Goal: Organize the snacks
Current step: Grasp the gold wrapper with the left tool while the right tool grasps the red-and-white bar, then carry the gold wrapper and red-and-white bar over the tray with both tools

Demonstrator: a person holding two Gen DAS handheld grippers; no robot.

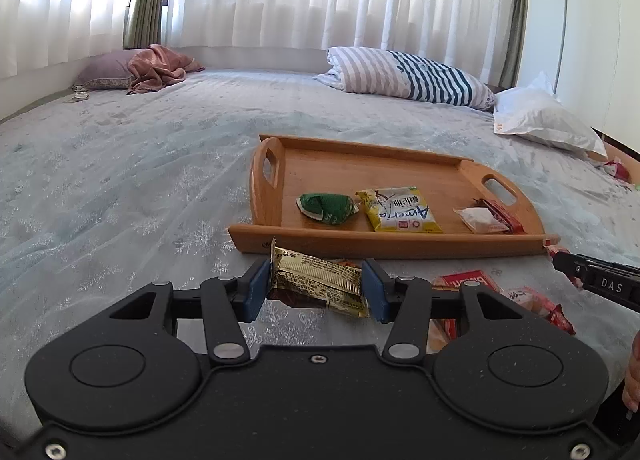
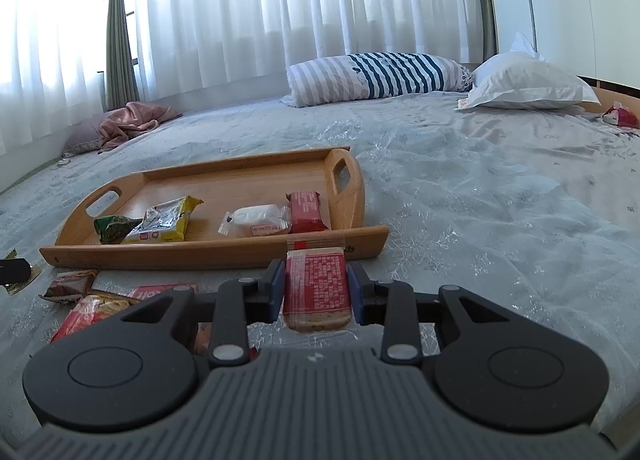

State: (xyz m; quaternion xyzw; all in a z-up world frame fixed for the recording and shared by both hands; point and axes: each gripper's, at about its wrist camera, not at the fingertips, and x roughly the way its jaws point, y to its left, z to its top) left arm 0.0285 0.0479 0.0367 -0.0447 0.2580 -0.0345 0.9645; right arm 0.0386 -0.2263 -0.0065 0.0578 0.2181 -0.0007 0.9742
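A wooden tray (image 1: 312, 164) (image 2: 248, 180) lies on the bed. It holds a green packet (image 1: 326, 208) (image 2: 114, 228), a yellow packet (image 1: 398, 209) (image 2: 168, 220), a white packet (image 1: 480, 220) (image 2: 256, 220) and a red packet (image 1: 502, 214) (image 2: 306, 212). My left gripper (image 1: 316, 290) is shut on a gold and brown snack packet (image 1: 316, 284), just short of the tray's near rim. My right gripper (image 2: 316, 288) is shut on a red biscuit packet (image 2: 316, 288), near the tray's right front corner.
Several loose red and brown snack packets (image 1: 532, 304) (image 2: 88, 304) lie on the bedspread in front of the tray. A striped pillow (image 1: 408, 78) (image 2: 372, 76), a white pillow (image 1: 540, 116) (image 2: 524, 84) and a pink cloth (image 1: 160, 68) lie at the back.
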